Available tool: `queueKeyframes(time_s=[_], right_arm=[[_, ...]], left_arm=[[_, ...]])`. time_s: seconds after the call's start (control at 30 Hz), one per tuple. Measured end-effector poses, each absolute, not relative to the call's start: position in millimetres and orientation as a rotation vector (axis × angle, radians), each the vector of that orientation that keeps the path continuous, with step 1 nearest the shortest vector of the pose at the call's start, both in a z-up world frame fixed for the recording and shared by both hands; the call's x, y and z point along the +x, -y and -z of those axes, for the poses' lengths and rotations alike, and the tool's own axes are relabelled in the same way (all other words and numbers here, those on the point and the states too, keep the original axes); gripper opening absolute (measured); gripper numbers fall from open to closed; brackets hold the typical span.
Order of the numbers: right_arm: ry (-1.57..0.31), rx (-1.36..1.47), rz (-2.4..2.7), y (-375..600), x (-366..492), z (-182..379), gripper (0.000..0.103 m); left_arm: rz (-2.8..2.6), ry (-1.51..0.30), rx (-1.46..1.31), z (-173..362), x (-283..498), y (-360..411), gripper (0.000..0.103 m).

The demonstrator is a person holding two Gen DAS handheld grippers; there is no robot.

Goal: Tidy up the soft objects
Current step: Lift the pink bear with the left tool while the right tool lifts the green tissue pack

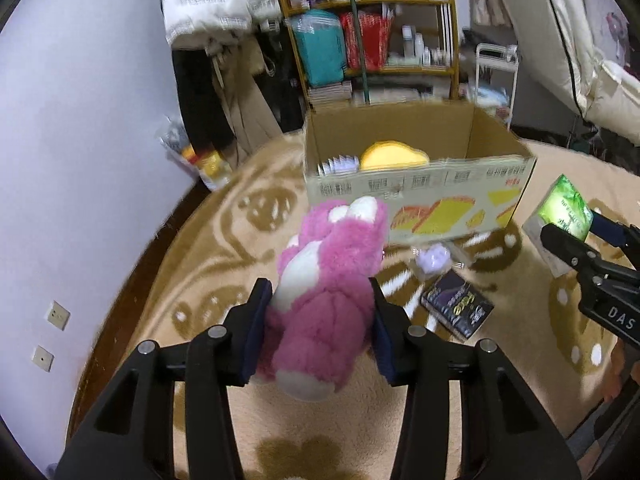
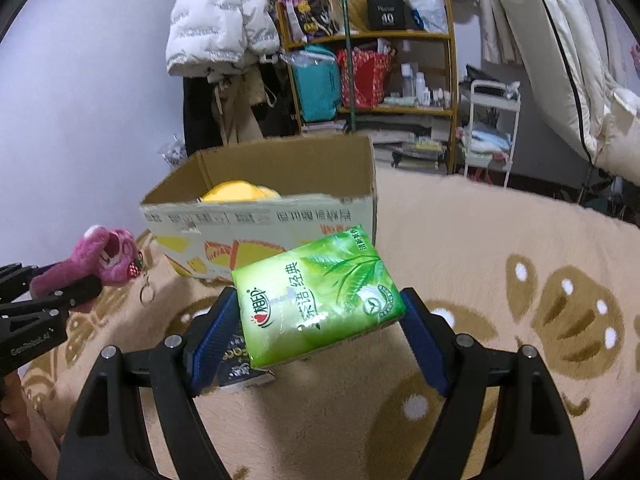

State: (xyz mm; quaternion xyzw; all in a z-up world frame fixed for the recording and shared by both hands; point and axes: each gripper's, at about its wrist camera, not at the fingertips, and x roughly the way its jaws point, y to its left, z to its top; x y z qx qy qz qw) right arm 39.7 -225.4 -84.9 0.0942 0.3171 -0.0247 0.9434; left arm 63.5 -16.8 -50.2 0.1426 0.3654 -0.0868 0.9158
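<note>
My left gripper (image 1: 318, 292) is shut on a pink and white plush toy (image 1: 332, 248), which hangs above the carpet in front of an open cardboard box (image 1: 420, 188). A yellow plush (image 1: 392, 154) lies inside the box. My right gripper (image 2: 319, 294) is shut on a green tissue pack (image 2: 328, 276), held tilted just before the box (image 2: 256, 220). In the right wrist view the left gripper (image 2: 60, 292) with the pink plush (image 2: 108, 256) and its keyring is at the left. The left wrist view shows the right gripper (image 1: 560, 240) at the right.
A dark printed packet (image 1: 456, 304) and a small lilac object (image 1: 434, 258) lie on the patterned beige carpet (image 2: 500, 240) near the box. Behind stand a crowded shelf (image 1: 372, 40), hanging coats (image 1: 216, 8), a white cart (image 2: 492, 120) and the wall at the left.
</note>
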Motion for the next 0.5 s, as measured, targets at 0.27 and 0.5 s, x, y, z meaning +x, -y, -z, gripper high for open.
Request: queueKeyframes(time_s=[0.27, 0.5], right_arm=[[-0.498, 0.145, 0.045, 215.3, 22.3, 50.1, 0.084], [-0.403, 0.125, 0.033, 210.5, 19.5, 22.3, 0.084]], left_arm=[[0.17, -0.552, 0.261, 12.2, 33.0, 10.3, 0.045], [0.157, -0.471, 0.24, -4.7, 26.6, 7.5, 0.045]])
